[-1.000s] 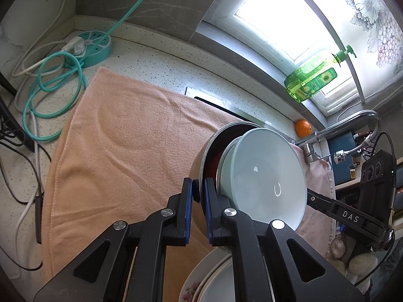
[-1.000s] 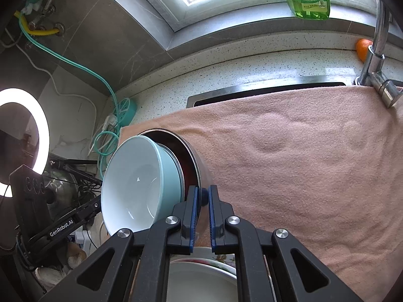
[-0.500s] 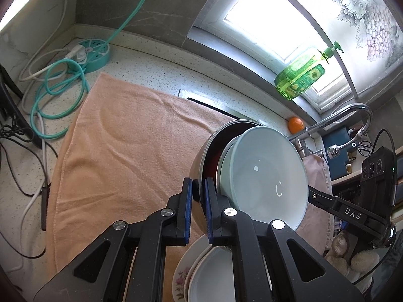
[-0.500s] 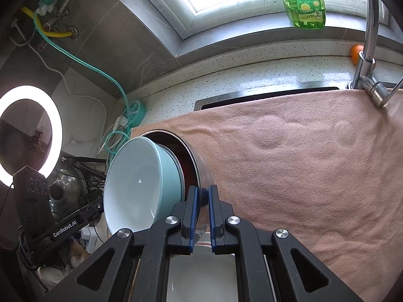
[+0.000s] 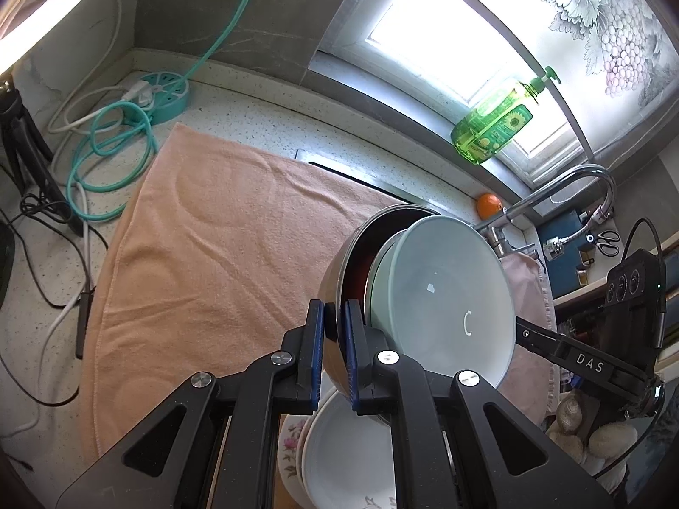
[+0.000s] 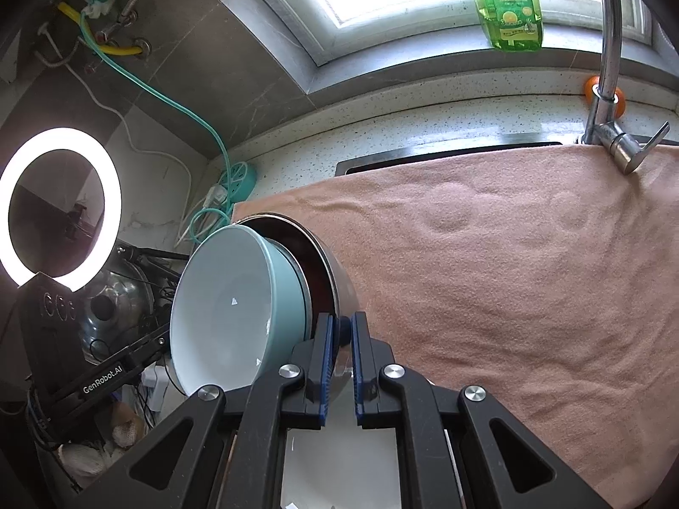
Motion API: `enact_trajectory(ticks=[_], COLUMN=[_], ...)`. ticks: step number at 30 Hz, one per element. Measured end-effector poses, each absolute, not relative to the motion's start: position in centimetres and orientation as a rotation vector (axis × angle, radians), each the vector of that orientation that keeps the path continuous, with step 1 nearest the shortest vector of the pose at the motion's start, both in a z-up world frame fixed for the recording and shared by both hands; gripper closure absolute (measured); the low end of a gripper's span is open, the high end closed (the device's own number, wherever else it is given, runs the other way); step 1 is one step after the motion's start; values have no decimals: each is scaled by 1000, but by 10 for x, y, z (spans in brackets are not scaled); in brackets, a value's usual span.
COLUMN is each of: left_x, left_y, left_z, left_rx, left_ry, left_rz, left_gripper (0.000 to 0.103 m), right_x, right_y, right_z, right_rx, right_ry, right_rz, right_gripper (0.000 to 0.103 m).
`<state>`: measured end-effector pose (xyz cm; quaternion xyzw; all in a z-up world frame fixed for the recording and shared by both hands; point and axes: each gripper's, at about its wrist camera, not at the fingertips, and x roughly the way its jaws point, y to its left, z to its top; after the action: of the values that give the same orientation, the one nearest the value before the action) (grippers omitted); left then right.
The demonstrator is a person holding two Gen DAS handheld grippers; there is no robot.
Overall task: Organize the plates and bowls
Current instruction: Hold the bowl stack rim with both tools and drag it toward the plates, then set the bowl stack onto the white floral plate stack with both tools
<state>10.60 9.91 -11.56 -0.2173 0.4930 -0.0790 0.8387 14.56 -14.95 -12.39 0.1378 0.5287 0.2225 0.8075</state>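
Note:
A stack of nested bowls hangs in the air between my two grippers: a steel outer bowl, a dark red one inside it, and a pale teal bowl innermost. My left gripper is shut on the steel bowl's rim. My right gripper is shut on the opposite side of that rim. Below the stack sits a pile of white plates, the lowest with a flower pattern.
A peach towel covers the sink area. A faucet, green soap bottle, orange, teal power strip with cables and a ring light surround it.
Both grippers have lifted the bowl stack together. More of the plate pile shows below the stack, and the towel looks farther away.

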Motion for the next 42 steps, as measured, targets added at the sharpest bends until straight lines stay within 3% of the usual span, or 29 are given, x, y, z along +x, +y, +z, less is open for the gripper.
enact_trajectory(ticks=[42], left_x=[32], left_y=[52], left_z=[-130], left_rx=[-437], left_ry=[1099], left_rz=[-164], left_gripper=[95], right_x=[64], right_y=[-192], right_z=[-147], right_rx=[317], right_ry=[1182], right_rz=[461], right_gripper=[95])
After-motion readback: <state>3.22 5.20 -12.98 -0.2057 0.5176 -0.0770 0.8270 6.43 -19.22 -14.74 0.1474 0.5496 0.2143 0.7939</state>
